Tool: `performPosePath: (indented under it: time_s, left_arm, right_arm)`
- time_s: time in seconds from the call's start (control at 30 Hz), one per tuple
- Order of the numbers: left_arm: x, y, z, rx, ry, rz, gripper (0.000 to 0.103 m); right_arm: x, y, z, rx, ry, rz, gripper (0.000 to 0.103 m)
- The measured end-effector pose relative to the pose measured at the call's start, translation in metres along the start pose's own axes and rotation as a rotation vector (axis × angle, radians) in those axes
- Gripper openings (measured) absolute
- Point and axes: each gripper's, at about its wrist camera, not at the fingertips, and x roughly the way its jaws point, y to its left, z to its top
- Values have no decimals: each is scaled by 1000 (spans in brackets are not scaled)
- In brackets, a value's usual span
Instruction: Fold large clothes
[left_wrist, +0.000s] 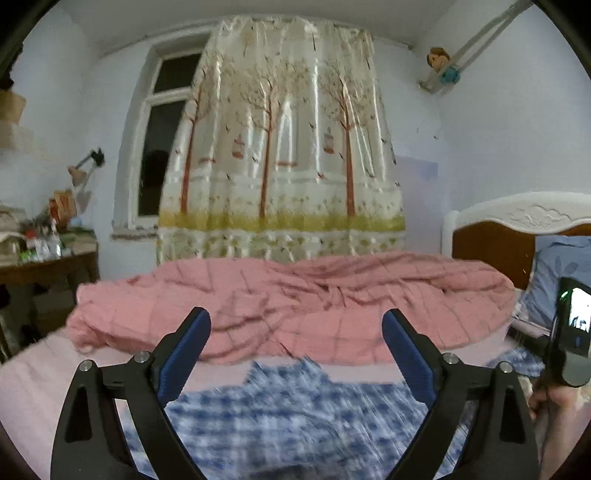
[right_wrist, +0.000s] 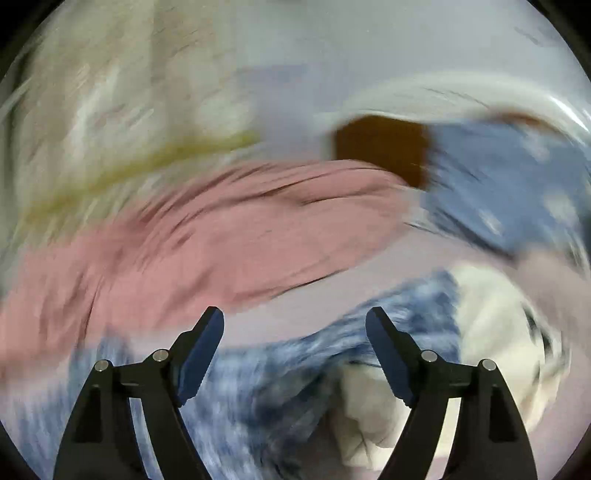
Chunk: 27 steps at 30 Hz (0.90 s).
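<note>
Ok so what I'm seeing: the blue-and-white checked garment (left_wrist: 295, 406) is spread on the pale pink bedsheet (left_wrist: 33, 380), soft woven plaid, with a jagged far edge. It lies right under my left gripper (left_wrist: 295, 343), whose jaws are spread wide with nothing between the ribbed blue pads (left_wrist: 184, 358). That gripper points level across the bed toward a rumpled pink quilt (left_wrist: 295, 310) with a stitched grid, heaped in long folds just behind the garment. Behind it hangs a glossy curtain (left_wrist: 284, 155) printed with trees, and the white carved headboard (left_wrist: 524, 218) sits off to the right.

My right gripper (right_wrist: 295, 350) is also wide open and empty, tilted over the same checked garment (right_wrist: 295, 380). That view is badly smeared, so I can only make out the pink quilt (right_wrist: 221, 243) and a blue pillow (right_wrist: 509, 184) as blurs.
</note>
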Motion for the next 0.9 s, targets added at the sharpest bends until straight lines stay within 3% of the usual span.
performPosePath:
  time_s: [0.03, 0.1, 0.17, 0.23, 0.4, 0.6, 0.73, 0.87, 0.9]
  left_arm:
    - [2, -1, -8, -9, 30, -21, 93]
    - [3, -5, -18, -26, 55, -51, 93]
    - [9, -9, -21, 12, 72, -38, 93]
    - [11, -9, -23, 27, 61, 18, 93]
    - [24, 9, -29, -36, 115, 21, 93]
    - [29, 17, -35, -35, 132, 24, 93]
    - [42, 18, -43, -52, 173, 28, 93]
    - [51, 10, -51, -24, 203, 13, 93]
    - [52, 9, -52, -15, 205, 17, 93]
  right_arm:
    - [-1, -21, -8, 160, -36, -63, 81]
    - [13, -40, -17, 281, -9, -71, 75]
    - [30, -42, -17, 233, 64, -74, 74]
    - [41, -44, -22, 229, 80, -116, 74]
    - [53, -75, -50, 490, 154, -136, 74]
    - [64, -72, -39, 392, 115, -172, 74]
    - [75, -91, -38, 483, 169, -154, 73]
    - [80, -88, -36, 423, 153, -184, 73]
    - [82, -89, -37, 420, 148, -194, 64]
